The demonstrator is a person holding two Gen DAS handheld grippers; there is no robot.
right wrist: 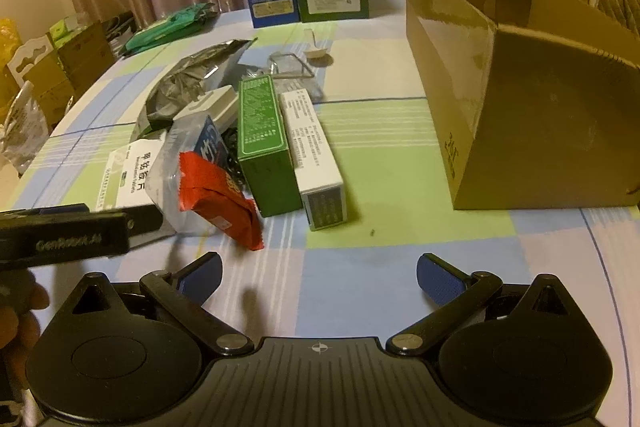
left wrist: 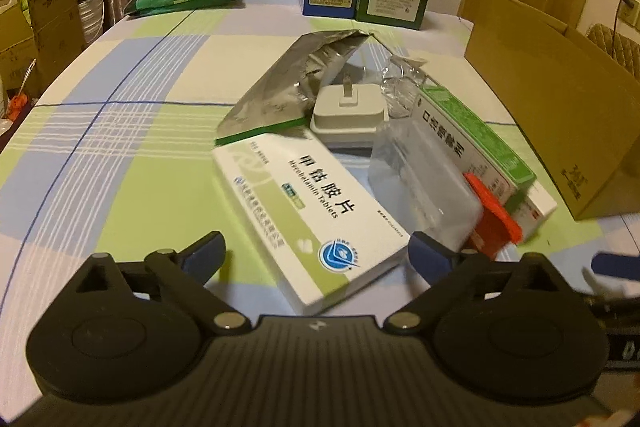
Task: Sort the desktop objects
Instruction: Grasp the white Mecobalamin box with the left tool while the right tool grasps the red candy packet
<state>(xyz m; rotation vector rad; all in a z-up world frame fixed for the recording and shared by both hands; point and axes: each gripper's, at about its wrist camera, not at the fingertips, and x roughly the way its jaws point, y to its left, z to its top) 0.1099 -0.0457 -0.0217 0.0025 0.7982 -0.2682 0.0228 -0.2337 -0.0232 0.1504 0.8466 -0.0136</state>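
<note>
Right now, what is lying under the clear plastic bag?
Under the clear bag I see a red packet, partly sticking out, a blue item and a corner of the white tablet box. What else it covers is hidden.

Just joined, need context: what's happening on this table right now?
A person holds a gripper in each hand over a checked tablecloth strewn with clutter. The left gripper has its jaws wide open around the near corner of a flat white-and-green tablet box, not clamped on it. The right gripper hovers open over bare cloth, holding nothing. An open brown cardboard box stands to the right.
</note>
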